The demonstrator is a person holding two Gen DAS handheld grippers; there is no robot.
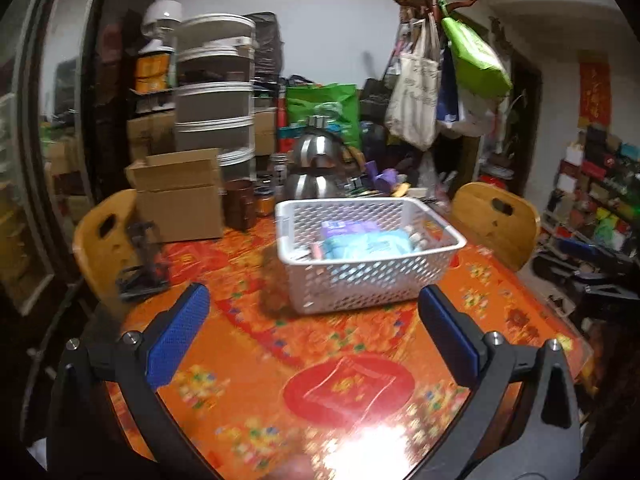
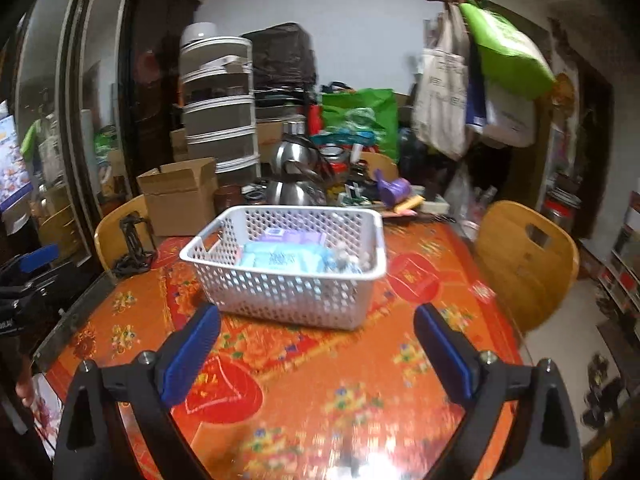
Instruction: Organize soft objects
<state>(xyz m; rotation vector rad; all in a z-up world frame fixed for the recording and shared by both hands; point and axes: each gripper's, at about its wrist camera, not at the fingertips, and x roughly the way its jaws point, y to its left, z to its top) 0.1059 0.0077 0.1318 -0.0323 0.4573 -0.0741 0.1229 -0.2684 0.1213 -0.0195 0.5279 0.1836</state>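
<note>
Clutter crowds the far side of the room, and nearer me an orange patterned tablecloth covers the table where the white perforated basket stands, a little way ahead of both my claws. My left gripper is spread wide and empty, and my right gripper is the same, with nothing between the blue pads. Inside the basket lie a pale blue soft pack and a purple pack behind it. I judge them light, squashy and slick in their wrappers, so I would pinch across the middle of a pack, not at a corner, and squeeze gently. At the basket's right end sits something small and greyish that blur keeps me from naming, and the basket's walls hide whatever lies lower down.
</note>
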